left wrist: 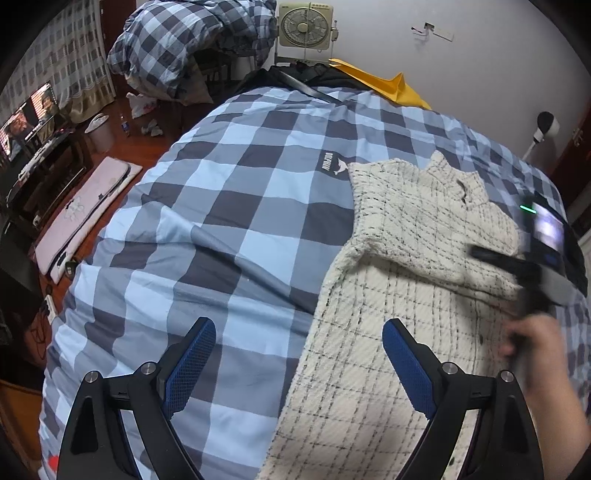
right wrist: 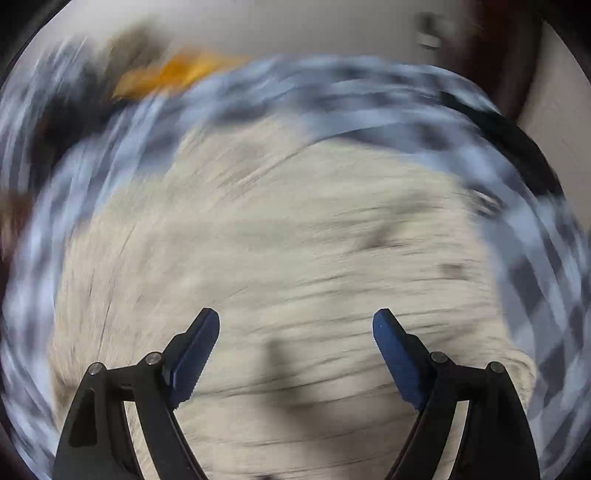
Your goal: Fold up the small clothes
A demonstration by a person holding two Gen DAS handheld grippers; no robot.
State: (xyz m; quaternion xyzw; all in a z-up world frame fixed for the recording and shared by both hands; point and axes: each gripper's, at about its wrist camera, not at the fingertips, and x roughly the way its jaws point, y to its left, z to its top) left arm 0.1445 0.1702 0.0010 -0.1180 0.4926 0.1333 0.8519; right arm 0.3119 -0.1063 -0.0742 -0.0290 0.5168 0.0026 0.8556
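Right view: heavily motion-blurred; only broad colour areas can be made out.
Garment: cream checked garment lies flat on the bed, on its right half in the left view; one sleeve is folded across the body; the lower hem is cut off by the frame edge.
Left gripper: fingers wide apart, holding nothing; one tip over the bedcover, the other over the garment.
Right gripper: fingers wide apart, nothing between them, over the garment; blurred in the left view, where its fingertips cannot be resolved.
Right hand: blurred, partly cut off at the frame edge.
Surface: blue checked bedcover with a small dolphin label.
Room: fan against the wall; yellow sheet at the far bed edge; quilt heaped beyond; screen and pink mat on the floor side.
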